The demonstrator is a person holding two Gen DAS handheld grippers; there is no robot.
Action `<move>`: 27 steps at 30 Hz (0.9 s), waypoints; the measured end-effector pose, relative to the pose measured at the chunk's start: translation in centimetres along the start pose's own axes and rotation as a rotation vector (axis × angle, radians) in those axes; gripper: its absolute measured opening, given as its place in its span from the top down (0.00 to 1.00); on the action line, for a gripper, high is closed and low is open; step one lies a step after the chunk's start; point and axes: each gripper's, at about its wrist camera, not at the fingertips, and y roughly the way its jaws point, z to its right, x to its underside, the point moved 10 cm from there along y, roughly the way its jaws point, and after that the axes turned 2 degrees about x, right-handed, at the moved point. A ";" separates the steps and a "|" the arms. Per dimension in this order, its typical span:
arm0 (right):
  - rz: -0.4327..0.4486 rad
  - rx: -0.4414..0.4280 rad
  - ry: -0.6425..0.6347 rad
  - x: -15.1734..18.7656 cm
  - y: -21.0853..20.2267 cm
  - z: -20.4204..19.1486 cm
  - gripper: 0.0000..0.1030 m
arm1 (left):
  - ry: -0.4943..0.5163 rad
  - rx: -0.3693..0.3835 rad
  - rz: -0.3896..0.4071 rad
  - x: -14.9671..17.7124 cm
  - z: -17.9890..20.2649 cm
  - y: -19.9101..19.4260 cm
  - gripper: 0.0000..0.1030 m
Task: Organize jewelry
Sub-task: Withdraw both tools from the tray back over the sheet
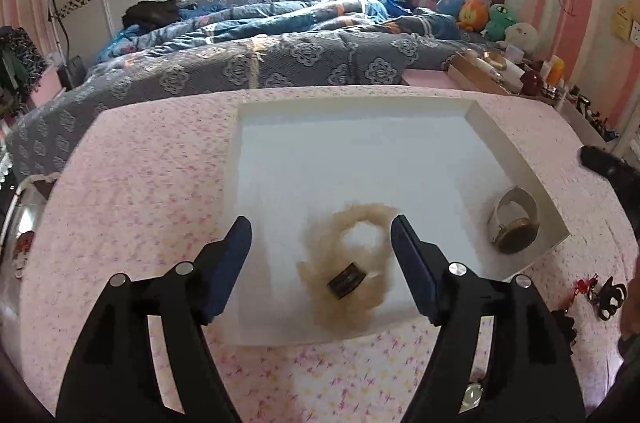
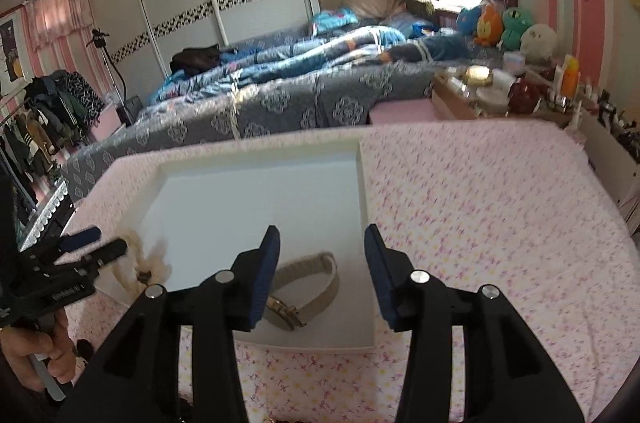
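Note:
A shallow white tray (image 1: pixel 360 143) lies on the pink floral tablecloth. In it lie a fluffy beige scrunchie (image 1: pixel 320 263) with a dark tag, and a watch (image 1: pixel 514 225) with a pale strap at the tray's right corner. My left gripper (image 1: pixel 321 231) is open and empty, its jaws on either side of the scrunchie, just above it. In the right wrist view my right gripper (image 2: pixel 322 241) is open and empty above the watch (image 2: pixel 308 287) at the tray's (image 2: pixel 240 199) near right corner. The left gripper (image 2: pixel 92 243) and scrunchie (image 2: pixel 154 263) show at left.
A red charm (image 1: pixel 584 287) and a black hair clip (image 1: pixel 610 297) lie on the cloth right of the tray. A bed with blue covers (image 1: pixel 260 39) stands behind the table. Bottles and boxes (image 2: pixel 500 87) crowd the far right shelf.

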 end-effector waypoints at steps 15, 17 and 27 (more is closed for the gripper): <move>0.066 -0.013 -0.093 11.8 -12.5 2.9 0.53 | -0.143 -0.201 0.129 10.7 -11.7 -16.0 0.22; 0.049 -0.007 -0.091 13.5 -12.9 3.2 0.52 | -0.135 -0.213 0.119 13.1 -12.0 -16.2 0.22; -0.001 0.063 -0.055 17.9 -12.6 5.8 0.52 | -0.081 -0.222 0.036 18.2 -10.3 -14.2 0.22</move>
